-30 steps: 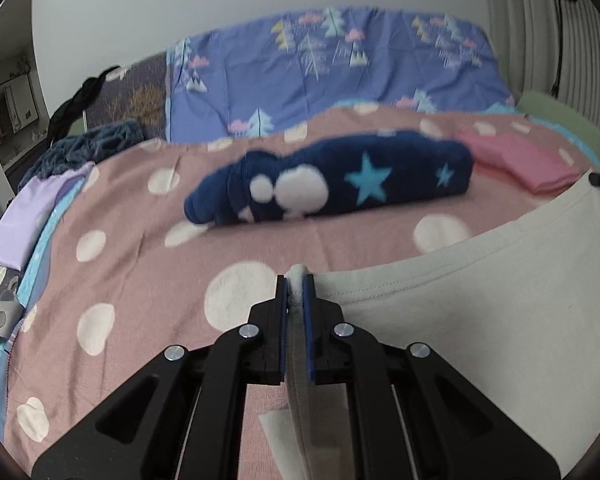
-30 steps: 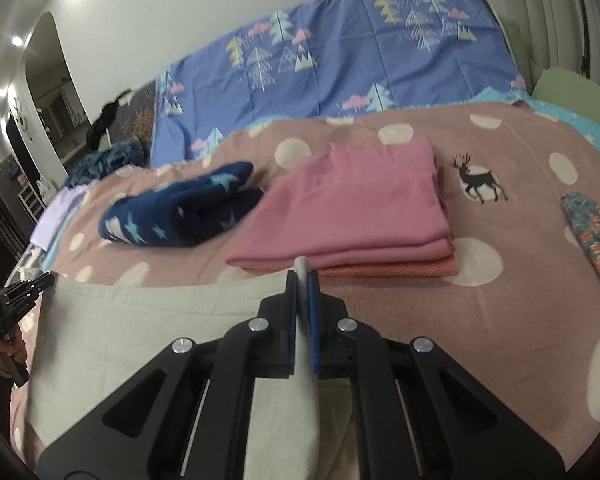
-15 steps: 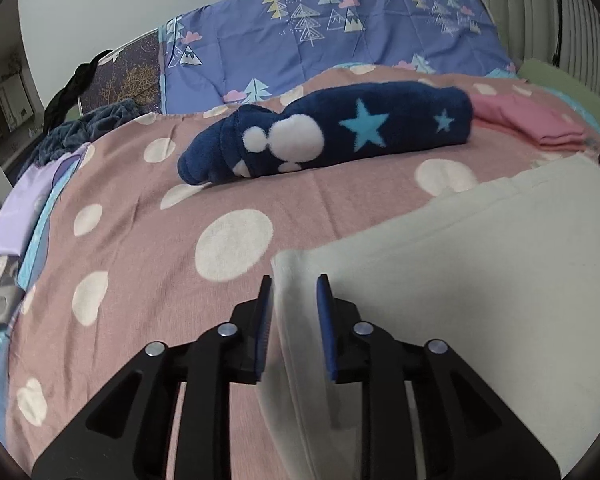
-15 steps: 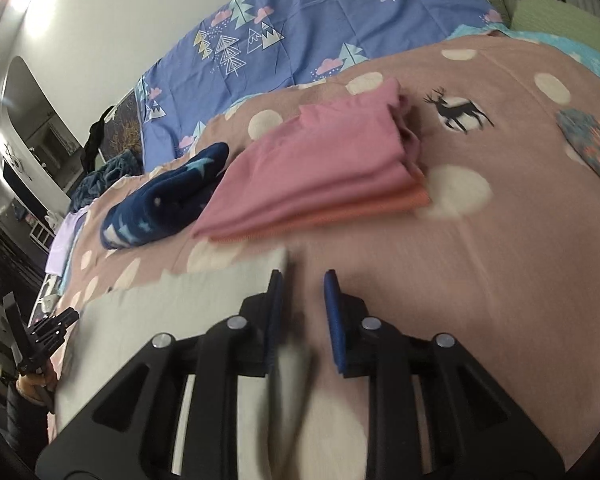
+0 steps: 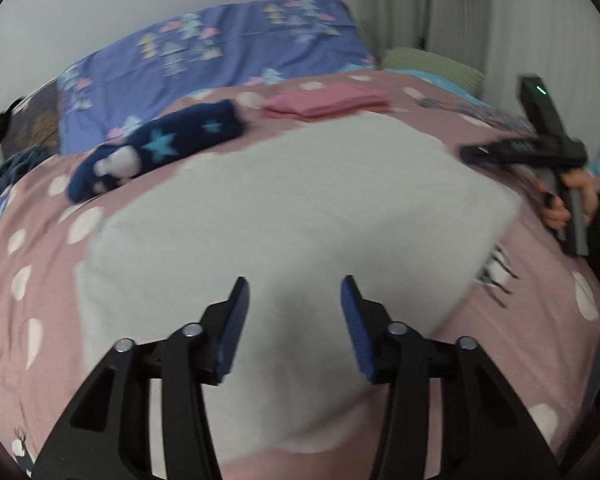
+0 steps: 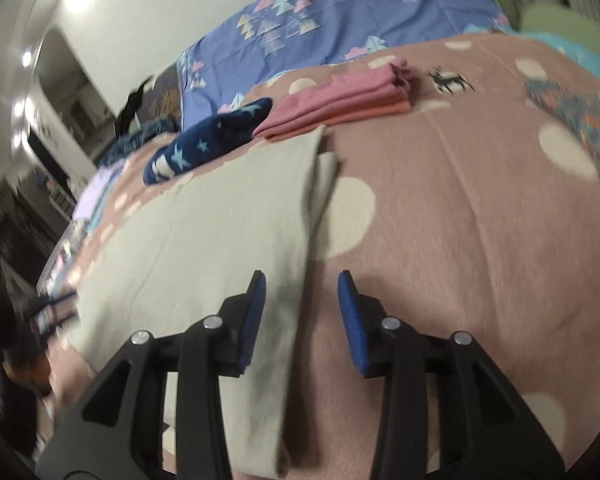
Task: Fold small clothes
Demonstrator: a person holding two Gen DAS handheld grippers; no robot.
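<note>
Grey cloth lies flat on the polka-dot bed, both grippers let go.

Left wrist view: the left gripper hangs over the pale grey garment, jaws opening, nothing pinched; only here are the right gripper and the hand holding it seen, blurred.
Right wrist view: the right gripper's jaws are opening, straddling the garment's folded edge, seemingly clear of it. Only here shows a deer print. No readable writing.
</note>
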